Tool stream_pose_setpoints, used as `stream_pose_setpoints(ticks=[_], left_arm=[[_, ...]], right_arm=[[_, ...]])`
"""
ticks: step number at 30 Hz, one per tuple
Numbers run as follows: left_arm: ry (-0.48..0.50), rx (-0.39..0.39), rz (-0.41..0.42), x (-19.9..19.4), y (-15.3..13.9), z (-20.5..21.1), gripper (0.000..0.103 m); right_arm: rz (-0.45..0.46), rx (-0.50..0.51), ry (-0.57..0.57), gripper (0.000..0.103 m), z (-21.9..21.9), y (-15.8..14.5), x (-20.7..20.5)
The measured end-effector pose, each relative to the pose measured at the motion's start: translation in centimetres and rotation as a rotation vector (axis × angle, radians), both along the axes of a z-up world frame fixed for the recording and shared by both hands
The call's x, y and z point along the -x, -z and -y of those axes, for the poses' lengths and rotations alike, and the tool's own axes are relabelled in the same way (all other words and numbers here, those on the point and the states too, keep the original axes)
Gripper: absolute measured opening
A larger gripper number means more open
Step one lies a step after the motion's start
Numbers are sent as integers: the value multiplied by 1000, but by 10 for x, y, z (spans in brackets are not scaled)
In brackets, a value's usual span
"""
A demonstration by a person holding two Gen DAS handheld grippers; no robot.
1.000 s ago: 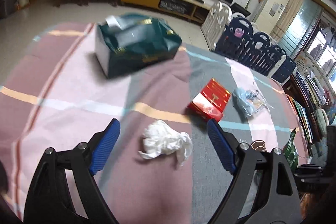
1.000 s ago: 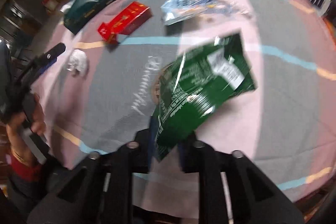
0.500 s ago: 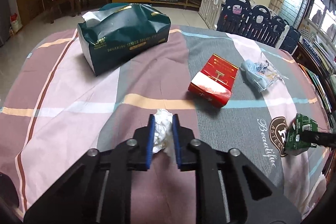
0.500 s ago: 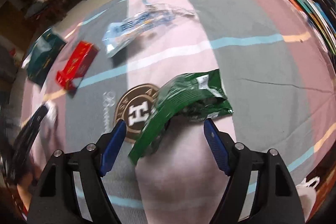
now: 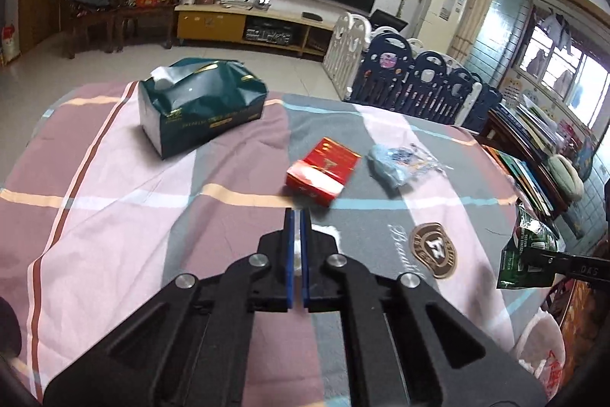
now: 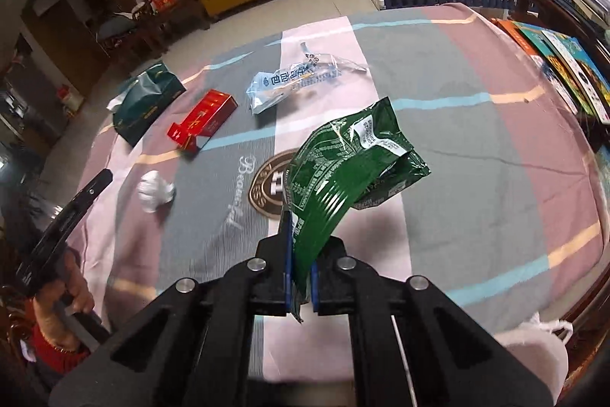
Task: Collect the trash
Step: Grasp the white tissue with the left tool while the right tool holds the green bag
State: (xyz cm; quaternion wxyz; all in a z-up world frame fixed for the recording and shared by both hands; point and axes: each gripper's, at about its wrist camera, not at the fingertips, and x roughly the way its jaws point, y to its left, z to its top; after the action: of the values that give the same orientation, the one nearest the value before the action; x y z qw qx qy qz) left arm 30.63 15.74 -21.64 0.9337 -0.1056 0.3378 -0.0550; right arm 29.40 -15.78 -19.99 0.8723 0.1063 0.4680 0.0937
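My left gripper (image 5: 296,216) is closing to a tight pinch on the crumpled white tissue (image 5: 325,230). White paper shows between its blue pads and beside the right finger. In the right wrist view the tissue (image 6: 154,191) sits just off the left gripper's tip (image 6: 106,177), low over the striped tablecloth (image 6: 476,147). My right gripper (image 6: 300,227) is closing on the lower corner of a green foil wrapper (image 6: 354,159). The pads press it, and the wrapper stands up off the cloth. The left wrist view shows the same wrapper (image 5: 528,250) at the far right.
On the cloth lie a dark green tissue box (image 5: 202,113), a red carton (image 5: 324,174) and a blue-and-clear plastic bag (image 5: 396,166). A white bag (image 6: 533,349) hangs at the table's near right edge. A play fence (image 5: 419,79) stands behind the table. A hand (image 6: 57,300) holds the left gripper.
The left jaws went from wide open around the tissue to shut on it and drew back and up. The right jaws opened over the wrapper lying on the cloth, then shut and raised it.
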Motion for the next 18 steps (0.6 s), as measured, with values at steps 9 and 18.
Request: stream_pose_setpoints(ticks=[9, 18], left_arm=[[-26, 97, -140, -11, 24, 6, 61], [101, -23, -246, -36, 54, 48, 43]], right_arm=[[-44, -70, 65, 8, 43, 7, 56], [-85, -66, 25, 8, 20, 32, 59]])
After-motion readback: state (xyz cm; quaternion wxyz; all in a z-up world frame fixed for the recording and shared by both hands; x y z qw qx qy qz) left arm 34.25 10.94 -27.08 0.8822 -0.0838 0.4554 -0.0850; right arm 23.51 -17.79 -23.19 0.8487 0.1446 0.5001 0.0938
